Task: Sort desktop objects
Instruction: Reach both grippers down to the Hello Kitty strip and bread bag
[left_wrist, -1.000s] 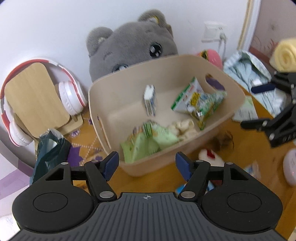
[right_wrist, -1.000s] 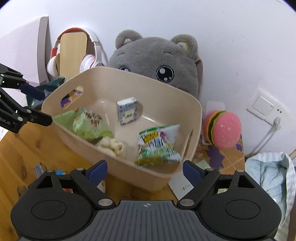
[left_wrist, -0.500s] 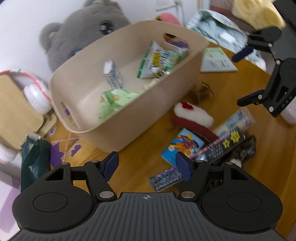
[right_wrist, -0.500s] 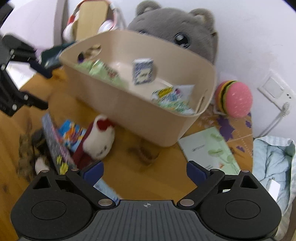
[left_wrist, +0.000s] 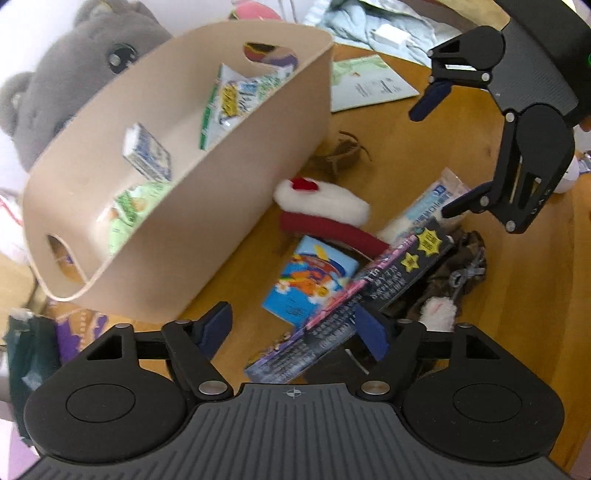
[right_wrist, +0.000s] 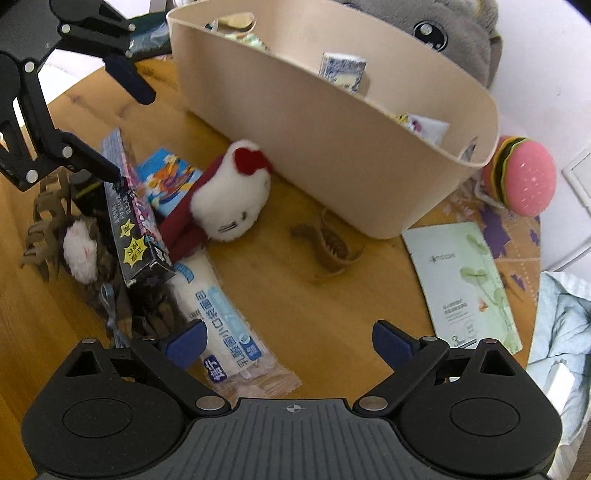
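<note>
A beige basket holding snack packets stands on the wooden table. In front of it lie a white-and-red plush, a blue cartoon card pack, a long dark box and a white snack wrapper. My left gripper hangs over the near end of the dark box, its jaws opening; the box lies below the gap and the pads do not press it. My right gripper is open over bare wood, with the wrapper beside its left finger. Each gripper shows in the other's view: right, left.
A brown hair claw lies near the basket's front wall. A pale green sachet and a burger toy sit to the right. A grey plush is behind the basket. Brown clips and a furry bit are piled at the left.
Both grippers have come down and tipped from facing the basket to looking at the items on the table. The left jaws stand wider than before.
</note>
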